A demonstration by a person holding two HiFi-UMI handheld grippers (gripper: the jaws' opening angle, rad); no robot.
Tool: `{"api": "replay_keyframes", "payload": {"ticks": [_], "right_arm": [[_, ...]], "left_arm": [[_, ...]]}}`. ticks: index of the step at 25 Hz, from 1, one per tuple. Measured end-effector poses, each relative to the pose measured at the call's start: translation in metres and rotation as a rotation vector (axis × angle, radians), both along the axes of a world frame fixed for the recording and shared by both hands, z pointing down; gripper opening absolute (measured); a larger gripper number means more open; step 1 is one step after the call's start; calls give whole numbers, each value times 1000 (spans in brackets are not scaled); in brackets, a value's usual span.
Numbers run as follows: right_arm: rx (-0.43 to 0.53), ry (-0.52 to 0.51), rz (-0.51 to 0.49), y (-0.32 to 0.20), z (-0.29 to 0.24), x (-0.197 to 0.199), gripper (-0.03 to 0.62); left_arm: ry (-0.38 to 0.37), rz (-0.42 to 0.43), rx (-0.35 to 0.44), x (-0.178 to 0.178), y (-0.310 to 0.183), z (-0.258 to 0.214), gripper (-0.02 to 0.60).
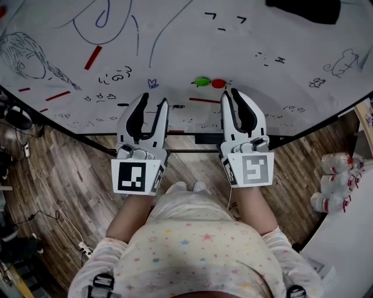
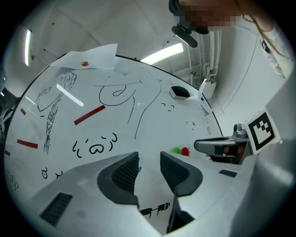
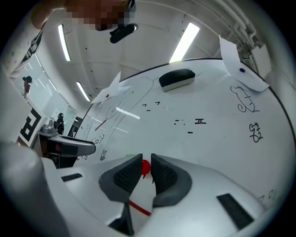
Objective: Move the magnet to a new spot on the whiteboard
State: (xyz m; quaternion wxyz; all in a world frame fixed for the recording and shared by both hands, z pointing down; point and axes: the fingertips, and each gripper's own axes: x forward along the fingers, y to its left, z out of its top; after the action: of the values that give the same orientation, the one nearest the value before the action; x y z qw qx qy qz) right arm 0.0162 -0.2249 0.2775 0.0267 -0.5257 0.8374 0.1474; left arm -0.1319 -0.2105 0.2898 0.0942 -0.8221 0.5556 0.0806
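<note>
A round red magnet sticks to the whiteboard beside a green magnet. My right gripper points at the board with its tips just short of the red magnet. In the right gripper view the jaws stand a narrow gap apart, and the red magnet shows through that gap, beyond the pads and not pinched. My left gripper is level with it further left, open wider, with only bare board between its fingers. Both magnets appear to its right.
A black eraser sits high on the board. Red strip magnets and marker drawings cover the left part. The board's lower frame runs below the grippers. Plastic bottles stand at the right and cables lie on the wooden floor.
</note>
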Motion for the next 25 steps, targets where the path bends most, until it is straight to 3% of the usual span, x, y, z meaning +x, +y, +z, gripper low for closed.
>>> {"api": "replay_keyframes", "payload": {"ticks": [10, 25], "right_arm": [[-4, -7, 45, 3, 5, 1, 8], [-50, -24, 110, 23, 36, 2, 0]], "left_arm": [[11, 75, -20, -5, 0, 7, 37], [30, 136, -84, -14, 3, 40, 26]]}}
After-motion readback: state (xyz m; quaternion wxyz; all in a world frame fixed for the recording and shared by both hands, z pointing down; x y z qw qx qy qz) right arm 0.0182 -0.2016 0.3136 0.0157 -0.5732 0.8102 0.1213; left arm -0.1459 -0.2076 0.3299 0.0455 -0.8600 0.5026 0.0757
